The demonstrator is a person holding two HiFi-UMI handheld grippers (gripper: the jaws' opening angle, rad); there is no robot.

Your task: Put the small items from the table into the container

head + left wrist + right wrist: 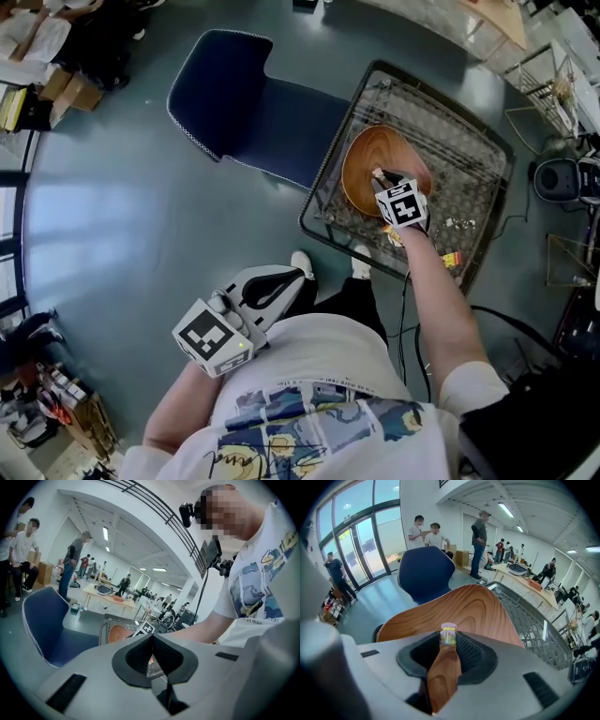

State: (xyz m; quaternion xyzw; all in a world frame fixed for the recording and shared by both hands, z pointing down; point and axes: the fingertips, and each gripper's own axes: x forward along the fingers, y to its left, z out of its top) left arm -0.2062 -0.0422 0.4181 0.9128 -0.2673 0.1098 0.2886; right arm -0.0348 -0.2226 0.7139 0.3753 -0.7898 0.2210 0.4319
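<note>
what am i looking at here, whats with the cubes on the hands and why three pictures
There is no robot here. A person holds a two-jaw gripper in each hand, and the marker cubes are part of those grippers. One picture comes from a camera on the person's head, looking down. The other two come from cameras riding on each gripper, looking along its jaws. The right gripper pinches a small pink-topped item over a wooden bowl on a mesh-topped table, where a few small items lie. The left gripper is empty, jaws together, near the person's body.
</note>
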